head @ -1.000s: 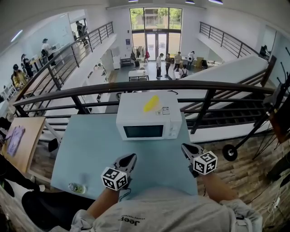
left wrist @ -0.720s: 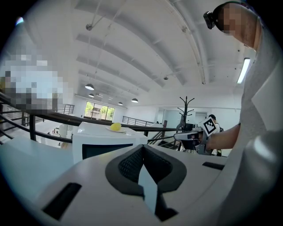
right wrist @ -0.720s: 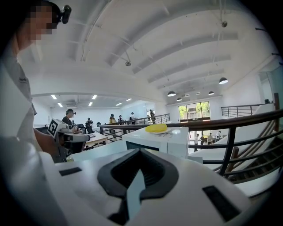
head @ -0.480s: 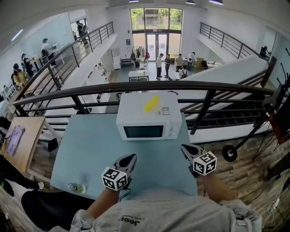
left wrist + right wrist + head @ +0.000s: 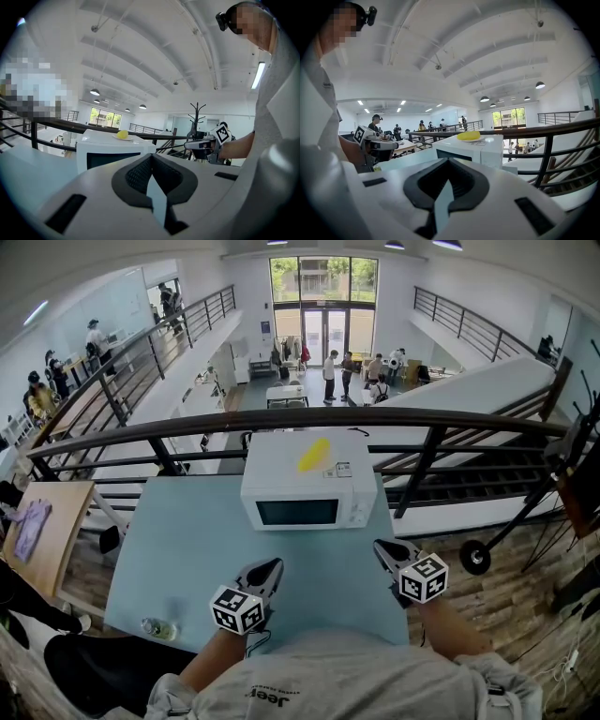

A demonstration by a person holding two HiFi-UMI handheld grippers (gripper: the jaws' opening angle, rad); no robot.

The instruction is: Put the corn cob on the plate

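A yellow corn cob (image 5: 313,454) lies on top of a white microwave (image 5: 300,493) at the far middle of the pale blue table (image 5: 178,540). In the right gripper view the cob (image 5: 468,136) rests on a shallow white plate (image 5: 480,138); the left gripper view shows the cob (image 5: 122,134) there too. My left gripper (image 5: 270,568) and right gripper (image 5: 382,547) hover near the table's front edge, well short of the microwave. Both are shut with nothing between the jaws.
The microwave door is closed. A dark metal railing (image 5: 300,418) runs behind the table above a drop to a lower hall. A small bottle (image 5: 159,627) lies at the table's front left corner. A wooden table (image 5: 47,521) stands at the left.
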